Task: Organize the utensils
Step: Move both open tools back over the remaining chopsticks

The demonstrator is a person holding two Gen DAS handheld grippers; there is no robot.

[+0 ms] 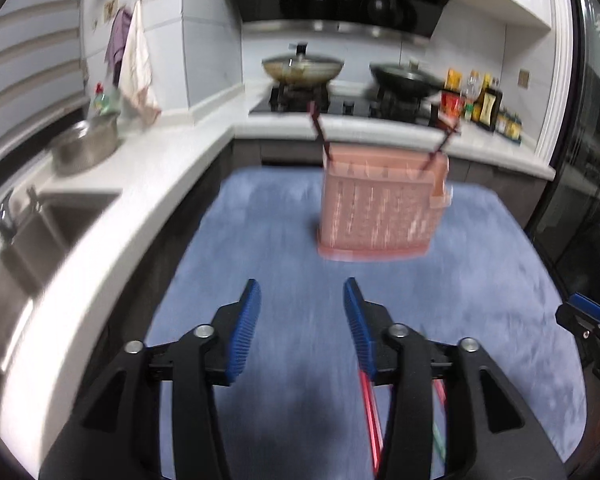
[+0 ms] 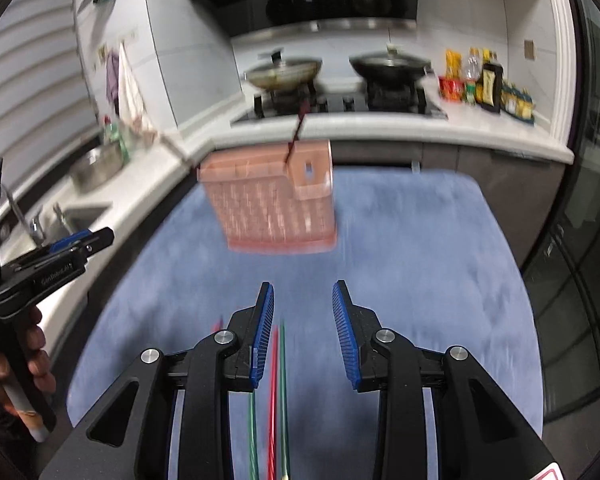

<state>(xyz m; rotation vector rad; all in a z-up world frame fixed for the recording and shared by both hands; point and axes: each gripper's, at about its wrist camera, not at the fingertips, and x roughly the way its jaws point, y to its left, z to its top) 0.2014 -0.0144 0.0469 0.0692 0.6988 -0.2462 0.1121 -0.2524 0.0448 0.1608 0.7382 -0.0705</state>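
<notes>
A pink slotted utensil holder (image 1: 380, 208) (image 2: 276, 204) stands upright at the far side of a blue mat (image 1: 284, 224) (image 2: 420, 240). Dark red chopsticks (image 1: 320, 132) (image 2: 298, 136) lean out of its top. Red chopsticks (image 1: 370, 412) (image 2: 274, 380) and green chopsticks (image 1: 438, 436) (image 2: 283, 380) lie loose on the mat's near part, below the grippers. My left gripper (image 1: 301, 292) (image 2: 60, 248) is open and empty, short of the holder. My right gripper (image 2: 303, 296) (image 1: 588, 316) is also open, hovering over the loose chopsticks with nothing between its pads.
A white counter (image 1: 148, 184) runs along the left with a sink (image 1: 40, 232) and a steel bowl (image 1: 86, 146). Behind the mat is a stove with two lidded woks (image 1: 302, 66) (image 1: 406, 76) and several bottles (image 1: 488, 104). A hand (image 2: 32, 356) holds the left gripper's handle.
</notes>
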